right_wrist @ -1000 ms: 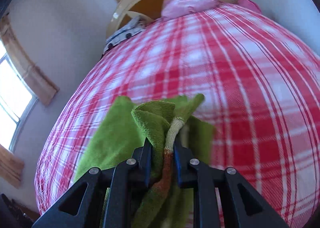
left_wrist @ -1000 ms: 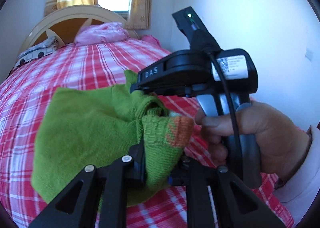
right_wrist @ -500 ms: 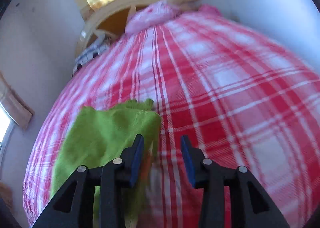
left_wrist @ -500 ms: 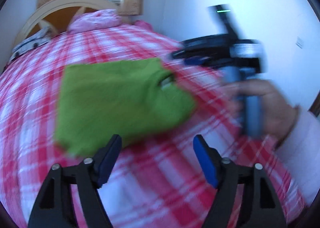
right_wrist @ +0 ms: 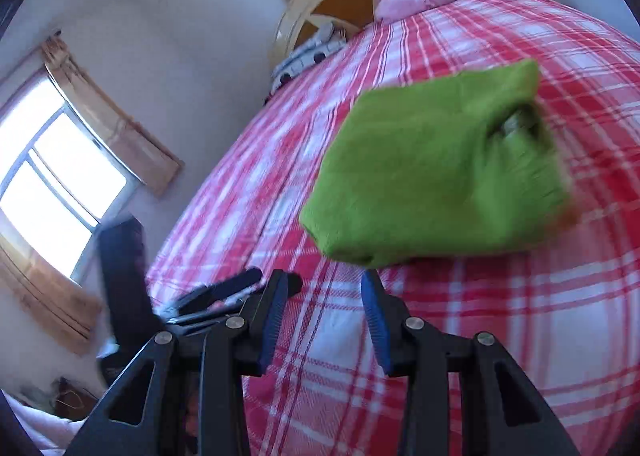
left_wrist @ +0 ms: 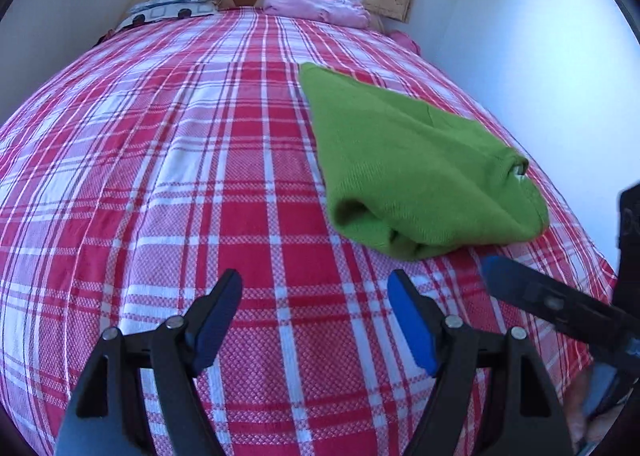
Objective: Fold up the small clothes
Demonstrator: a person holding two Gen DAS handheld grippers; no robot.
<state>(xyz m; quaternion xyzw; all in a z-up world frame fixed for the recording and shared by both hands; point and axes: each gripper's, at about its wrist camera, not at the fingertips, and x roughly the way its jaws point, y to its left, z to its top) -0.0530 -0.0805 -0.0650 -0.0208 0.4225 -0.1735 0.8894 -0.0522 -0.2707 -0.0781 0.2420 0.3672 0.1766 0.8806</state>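
Left wrist view: my left hand-held gripper stands wide open and empty above the bed; the folded green garment lies ahead to the right. Right wrist view: my right hand-held gripper is parted, gripping nothing, the garment just beyond it.
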